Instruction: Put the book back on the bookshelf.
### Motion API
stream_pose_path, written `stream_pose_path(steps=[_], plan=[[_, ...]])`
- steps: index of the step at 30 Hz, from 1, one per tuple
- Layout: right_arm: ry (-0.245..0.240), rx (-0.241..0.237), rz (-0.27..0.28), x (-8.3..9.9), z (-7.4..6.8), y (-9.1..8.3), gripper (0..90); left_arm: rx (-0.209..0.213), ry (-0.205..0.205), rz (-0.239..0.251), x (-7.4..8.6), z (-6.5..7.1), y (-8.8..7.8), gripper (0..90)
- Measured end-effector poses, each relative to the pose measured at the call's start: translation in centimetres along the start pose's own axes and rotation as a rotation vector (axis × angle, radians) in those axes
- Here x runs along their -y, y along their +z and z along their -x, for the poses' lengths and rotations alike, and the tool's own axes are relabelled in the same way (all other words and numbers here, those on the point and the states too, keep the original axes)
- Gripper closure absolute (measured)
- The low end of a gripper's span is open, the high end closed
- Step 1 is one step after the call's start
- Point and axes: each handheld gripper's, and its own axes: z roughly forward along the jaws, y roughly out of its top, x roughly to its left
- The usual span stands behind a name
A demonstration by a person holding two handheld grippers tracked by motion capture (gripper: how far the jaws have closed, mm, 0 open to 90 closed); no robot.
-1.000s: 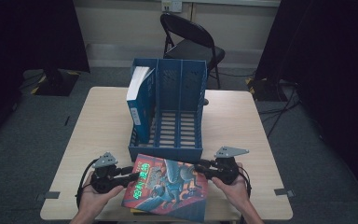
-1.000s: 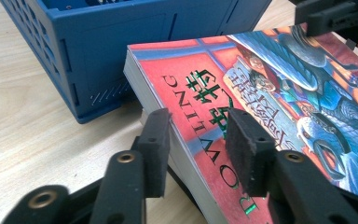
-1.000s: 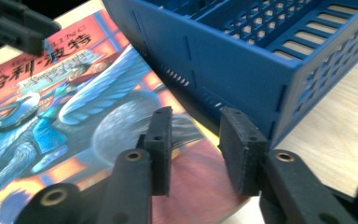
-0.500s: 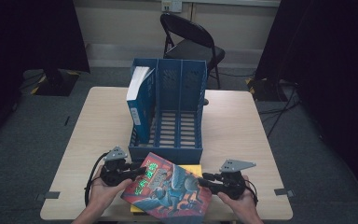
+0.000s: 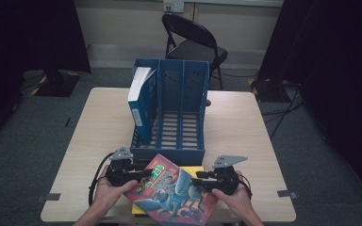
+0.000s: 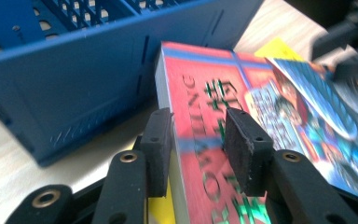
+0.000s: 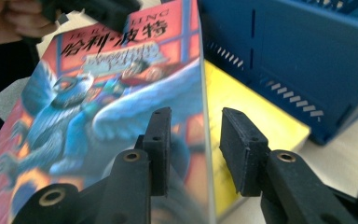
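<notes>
Dark curtains ring a pale wooden bench [image 5: 245, 136]; a folding chair [image 5: 193, 42] stands behind it and a blue file rack [image 5: 179, 141] sits mid-bench with one blue book [image 5: 141, 101] upright in its left slot.

Your thing is the red-covered paperback [image 5: 172, 190], lifted at the near edge just in front of the rack, tilted, above a yellow book [image 5: 139, 208] lying flat.

Handling, judged: thick paperback, moderate weight, glossy cover likely slick under the pads. The block is stiff enough across its thickness but will sag or fan if held by the cover alone. Take it across the full thickness, near the spine.

Left claw [image 6: 198, 137]: jaws straddle the spine edge and have just been opening slightly; the pads look to be on the book. Right claw [image 7: 193, 140]: straddles the opposite edge, one pad on the cover, the other seems slightly clear, so the grip looks loose.

Pose: both of your hands low at the near edge, claws pointing inward toward each other, roughly level.
</notes>
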Motion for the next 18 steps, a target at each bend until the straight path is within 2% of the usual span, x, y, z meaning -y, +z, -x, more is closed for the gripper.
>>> stream_pose_path(steps=[3, 5, 8, 9, 10, 15, 18], plan=[[-0.002, -0.014, -0.007, -0.5, 0.0, 0.7, 65.1, 0.007, -0.010, -0.020, 1.2, 0.7, -1.2, 51.8], [0.000, -0.029, -0.007, -0.3, -0.1, 0.7, 66.8, 0.001, -0.002, -0.012, 1.7, 1.0, -1.6, 48.4], [-0.002, -0.017, -0.004, -0.1, -0.4, 0.5, 66.3, -0.002, -0.002, -0.017, 1.5, 0.8, -1.6, 52.2], [-0.005, -0.012, -0.004, 0.0, -0.5, 0.4, 66.4, 0.001, 0.011, -0.020, 1.4, 0.7, -1.5, 55.0], [-0.008, -0.011, -0.009, 0.0, -0.5, 0.3, 66.6, 0.011, 0.026, -0.029, 1.2, 0.6, -1.5, 55.5], [0.000, -0.014, -0.016, 0.6, -0.9, -0.3, 67.2, 0.021, 0.025, -0.018, 1.0, 0.6, -0.9, 57.8], [0.001, -0.009, -0.017, 0.9, -1.3, -0.6, 67.3, 0.017, 0.036, -0.022, 0.3, 0.7, -0.2, 60.0]])
